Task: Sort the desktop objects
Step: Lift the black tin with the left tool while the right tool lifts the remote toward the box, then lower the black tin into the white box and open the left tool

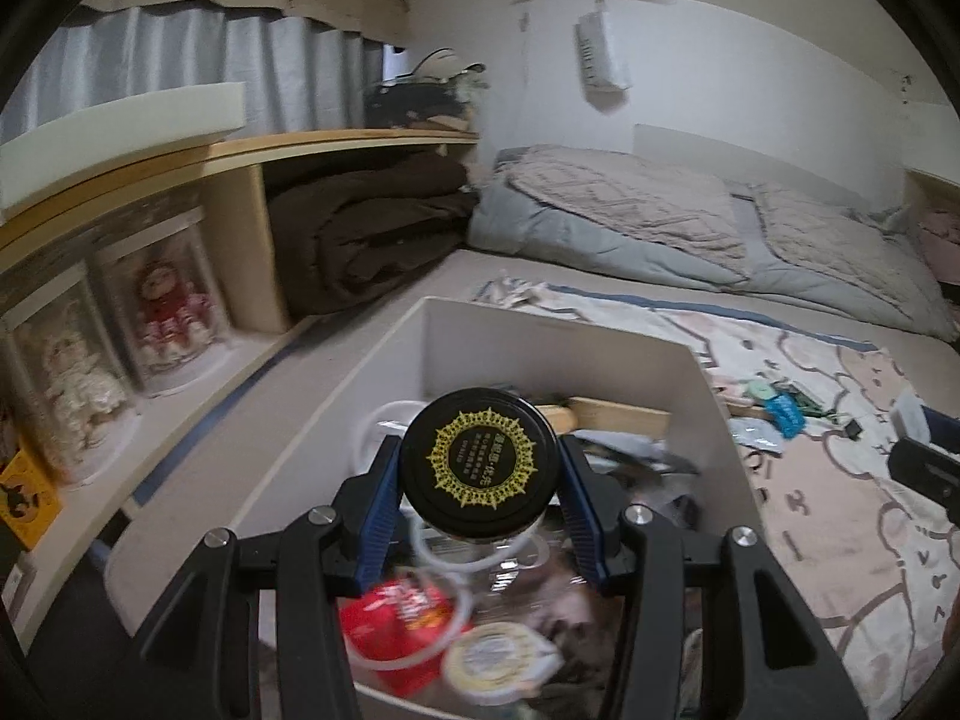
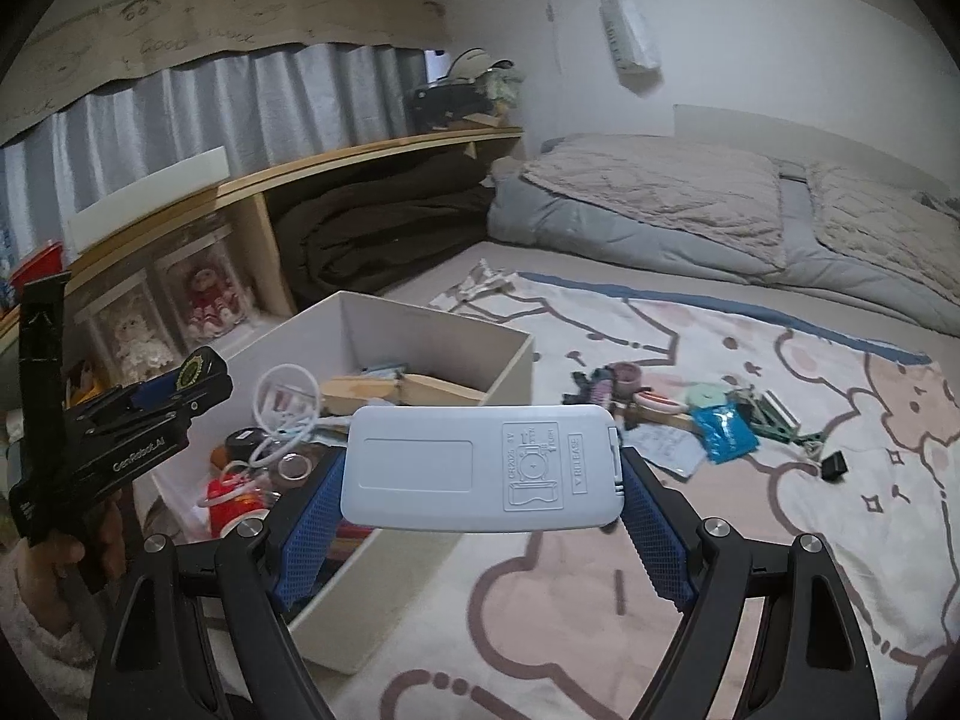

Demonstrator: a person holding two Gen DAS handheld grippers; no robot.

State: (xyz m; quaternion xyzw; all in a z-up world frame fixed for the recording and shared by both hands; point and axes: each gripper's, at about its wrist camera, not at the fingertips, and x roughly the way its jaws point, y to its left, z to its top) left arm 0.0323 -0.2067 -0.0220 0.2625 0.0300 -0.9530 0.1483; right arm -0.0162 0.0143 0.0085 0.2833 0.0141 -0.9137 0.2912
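Observation:
My left gripper (image 1: 480, 450) is shut on a jar (image 1: 474, 480) with a black lid and a gold ornament, and holds it over the open white box (image 1: 540, 348). The box holds a red packet (image 1: 396, 618), a white cable, a wooden block and other small items. In the right wrist view my right gripper (image 2: 483, 474) is shut on a pale remote control (image 2: 420, 468), held crosswise with its battery side up, just right of the box (image 2: 372, 594). The left gripper (image 2: 174, 387) with the jar (image 2: 192, 369) shows at the left, in a person's hand.
Several small objects (image 2: 720, 414) lie in a pile on the cartoon-print blanket (image 2: 780, 540) to the right of the box. A wooden shelf (image 2: 252, 186) with cased dolls (image 2: 204, 300) and a brown blanket runs along the left. Folded quilts (image 2: 660, 204) lie at the back.

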